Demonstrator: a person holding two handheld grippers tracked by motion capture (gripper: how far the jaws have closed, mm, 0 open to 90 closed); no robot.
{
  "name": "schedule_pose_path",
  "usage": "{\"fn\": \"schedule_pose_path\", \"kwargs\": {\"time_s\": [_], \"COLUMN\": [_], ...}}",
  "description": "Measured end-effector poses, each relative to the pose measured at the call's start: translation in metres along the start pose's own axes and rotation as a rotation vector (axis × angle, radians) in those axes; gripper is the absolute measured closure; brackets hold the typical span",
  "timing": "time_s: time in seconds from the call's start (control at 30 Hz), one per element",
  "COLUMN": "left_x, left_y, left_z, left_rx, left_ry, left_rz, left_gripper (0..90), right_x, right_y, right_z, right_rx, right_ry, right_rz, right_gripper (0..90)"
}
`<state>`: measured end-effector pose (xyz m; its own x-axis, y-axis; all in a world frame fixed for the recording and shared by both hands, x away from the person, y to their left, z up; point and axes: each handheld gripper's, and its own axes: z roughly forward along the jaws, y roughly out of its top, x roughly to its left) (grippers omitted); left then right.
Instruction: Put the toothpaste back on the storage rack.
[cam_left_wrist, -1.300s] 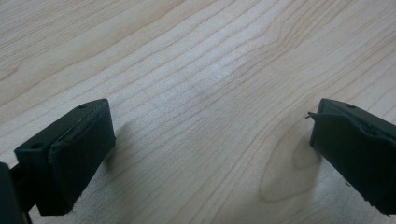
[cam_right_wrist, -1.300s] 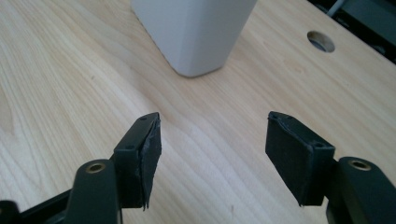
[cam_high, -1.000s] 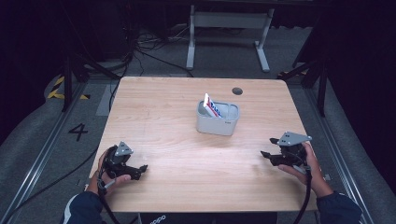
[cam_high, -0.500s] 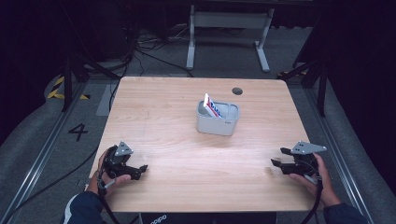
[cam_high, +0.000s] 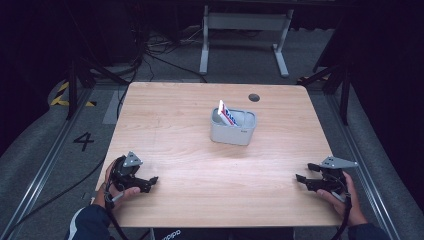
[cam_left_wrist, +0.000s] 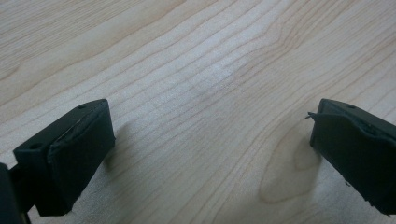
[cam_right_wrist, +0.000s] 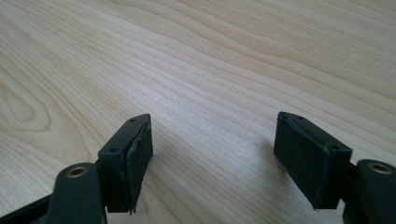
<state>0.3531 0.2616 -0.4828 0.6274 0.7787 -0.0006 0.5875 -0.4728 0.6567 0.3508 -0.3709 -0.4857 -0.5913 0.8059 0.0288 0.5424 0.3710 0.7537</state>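
both grippers, left gripper (cam_high: 150, 181) and right gripper (cam_high: 303, 179), gape empty; bin (cam_high: 233, 127) hides card's (cam_high: 227, 114) base.

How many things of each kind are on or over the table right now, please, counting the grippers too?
Grippers: 2, the left gripper and the right gripper, both open.
Grey bins: 1, the bin mid-table.
Packets: 1, the white, red and blue packet standing in the bin.
Total: 4.

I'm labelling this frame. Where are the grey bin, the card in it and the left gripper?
Grey bin (cam_high: 231, 133): high view, front wall.
Card (cam_high: 227, 114): high view, printed face sticking up above the rim.
Left gripper (cam_high: 149, 181): high view, between its open fingertips.
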Motion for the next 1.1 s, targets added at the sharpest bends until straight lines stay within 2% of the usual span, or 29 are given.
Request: {"fn": "schedule_pose_path", "kwargs": {"time_s": [0.1,1.0,1.1], "left_x": [-0.0003,-0.0014,-0.0023], "left_y": [0.0,-0.0003,-0.0005], "left_z": [0.0002,0.0,-0.0003], "left_rx": [-0.001,0.0,0.005], "left_ry": [-0.002,0.004,0.009], "left_rz": [-0.006,-0.016,-0.03], "left_gripper": [0.2,0.2,0.2], "right_x": [0.0013,0.0005,0.0004], "right_y": [0.0003,0.0007,0.0007], "right_z": [0.0008,0.0018,0.0019], "right_rx": [0.004,0.014,0.017], "right_ry": [-0.009,-0.033,-0.037], "right_rz": [-0.018,-0.002,0.001], "right_gripper": [27.8,20.8,19.8]}}
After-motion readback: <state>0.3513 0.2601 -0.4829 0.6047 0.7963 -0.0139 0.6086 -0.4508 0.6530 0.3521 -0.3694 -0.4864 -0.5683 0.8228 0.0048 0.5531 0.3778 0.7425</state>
